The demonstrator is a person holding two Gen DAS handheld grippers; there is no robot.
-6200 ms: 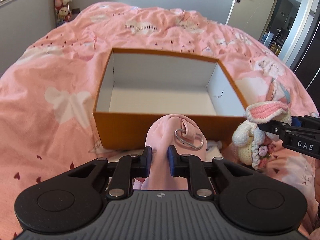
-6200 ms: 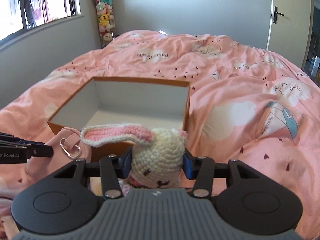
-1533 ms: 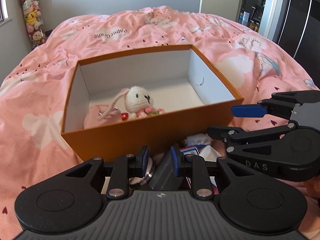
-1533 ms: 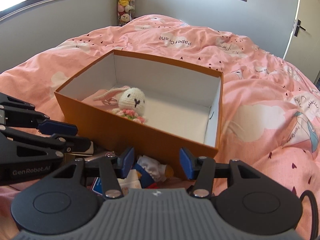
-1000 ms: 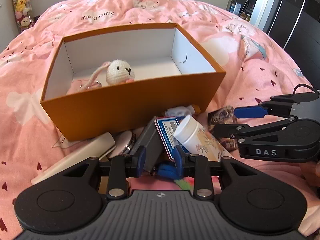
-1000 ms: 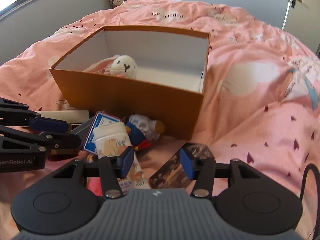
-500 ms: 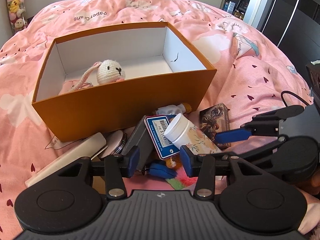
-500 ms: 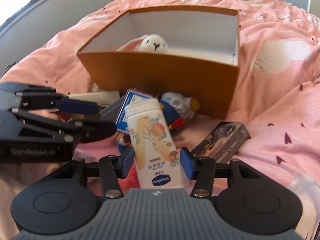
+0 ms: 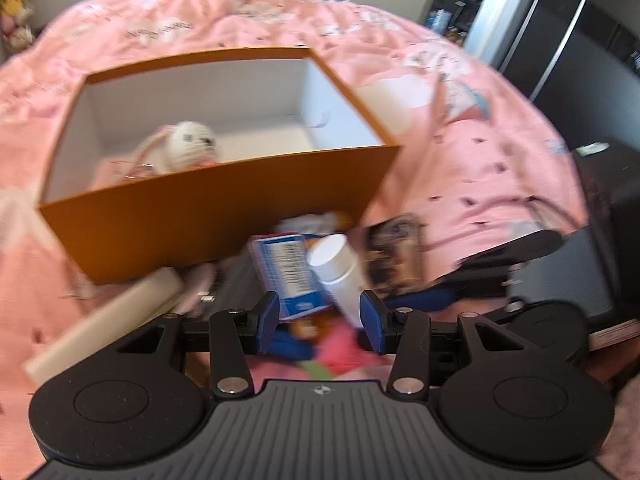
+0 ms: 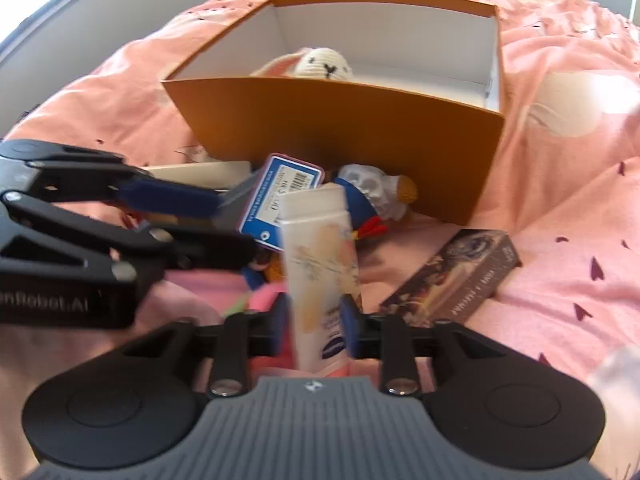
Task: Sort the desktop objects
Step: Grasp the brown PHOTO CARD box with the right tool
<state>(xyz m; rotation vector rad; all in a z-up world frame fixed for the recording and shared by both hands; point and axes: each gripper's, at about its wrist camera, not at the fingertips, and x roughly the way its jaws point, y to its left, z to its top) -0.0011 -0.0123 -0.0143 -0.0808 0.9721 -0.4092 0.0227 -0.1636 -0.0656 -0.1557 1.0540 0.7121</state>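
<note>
An orange box [image 10: 340, 120] with a white inside stands on the pink bed, and a crocheted bunny [image 10: 324, 62] lies in it. In front of the box is a pile of small things. My right gripper [image 10: 314, 320] has its jaws closing on a white lotion bottle [image 10: 320, 256] with a peach print, and both pads touch the bottle's lower part. To the left, my left gripper [image 9: 319, 318] stands open over the pile, its pads either side of a blue barcode card [image 9: 288, 268] and the bottle's body, touching neither.
A brown printed carton [image 10: 452, 280] lies right of the bottle. A small duck toy [image 10: 372, 192] rests against the box's front wall. A flat cream case [image 9: 104, 320] lies at the left of the pile. Pink bedding surrounds everything.
The right jaws have narrowed onto the lotion bottle that lay loose between them. The left jaws opened about a second ago and have stayed wide since.
</note>
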